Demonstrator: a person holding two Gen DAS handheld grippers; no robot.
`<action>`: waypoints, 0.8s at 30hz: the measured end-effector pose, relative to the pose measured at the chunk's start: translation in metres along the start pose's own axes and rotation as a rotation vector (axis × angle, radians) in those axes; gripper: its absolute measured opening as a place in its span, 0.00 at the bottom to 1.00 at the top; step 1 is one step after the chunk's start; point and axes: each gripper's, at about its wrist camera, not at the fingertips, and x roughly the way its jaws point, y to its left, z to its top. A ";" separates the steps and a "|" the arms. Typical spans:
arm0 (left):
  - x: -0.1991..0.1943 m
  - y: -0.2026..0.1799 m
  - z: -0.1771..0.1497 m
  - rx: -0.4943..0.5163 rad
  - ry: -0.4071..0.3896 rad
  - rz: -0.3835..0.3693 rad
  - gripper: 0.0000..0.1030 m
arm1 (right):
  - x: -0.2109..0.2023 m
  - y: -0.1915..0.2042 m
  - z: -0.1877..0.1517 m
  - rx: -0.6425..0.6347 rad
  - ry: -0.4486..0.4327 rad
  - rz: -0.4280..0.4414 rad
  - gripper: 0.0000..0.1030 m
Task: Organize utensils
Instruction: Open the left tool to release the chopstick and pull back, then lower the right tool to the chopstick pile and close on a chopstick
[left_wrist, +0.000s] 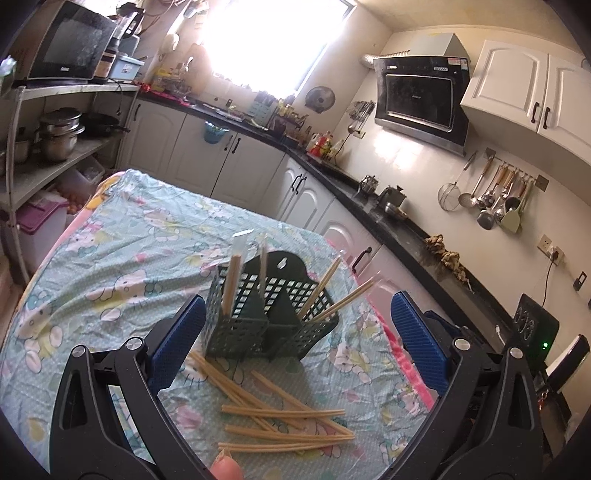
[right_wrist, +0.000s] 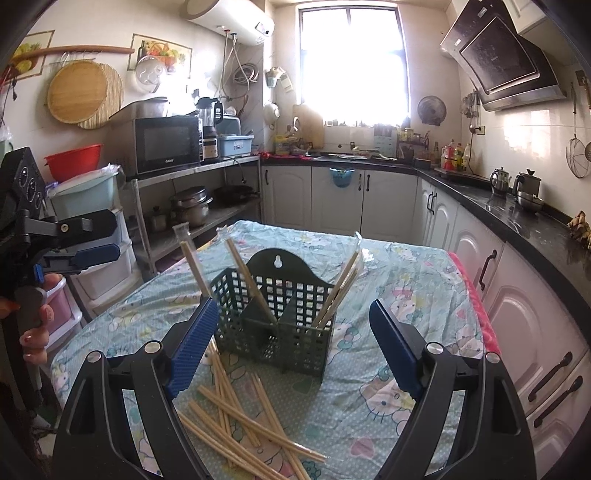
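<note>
Nearest the lens, loose wooden chopsticks (right_wrist: 243, 413) lie crisscrossed in a heap on a worktop (right_wrist: 388, 406) covered with a pale cartoon-print cloth. Just behind the heap stands a dark green slotted utensil holder (right_wrist: 277, 332), split into compartments. A few chopsticks, some in clear sleeves, already lean in it: some in the left compartments, a bundle in the right one.

The right gripper (right_wrist: 291, 339) hangs above the heap facing the holder, its blue fingers (right_wrist: 194, 347) wide apart and empty. The left gripper (left_wrist: 295, 339) looks at the same scene from a slightly different angle, its fingers (left_wrist: 419, 339) also spread wide, holding nothing. In the right wrist view it appears at the far left edge, well apart from the holder.

Most of the sorting looks undone. The sticks overlap, so closing on one could drag its neighbours or roll them off the cloth. The holder looks light and the standing sticks lean outward; a knock while inserting another could tip it or spill them.
</note>
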 end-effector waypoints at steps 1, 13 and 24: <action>0.000 0.002 -0.001 -0.002 0.004 0.005 0.90 | 0.000 0.001 -0.002 -0.005 0.007 0.003 0.79; 0.012 0.020 -0.023 -0.011 0.079 0.059 0.90 | 0.008 0.012 -0.021 -0.054 0.070 0.028 0.79; 0.033 0.036 -0.044 -0.017 0.166 0.106 0.90 | 0.022 0.022 -0.039 -0.100 0.136 0.055 0.79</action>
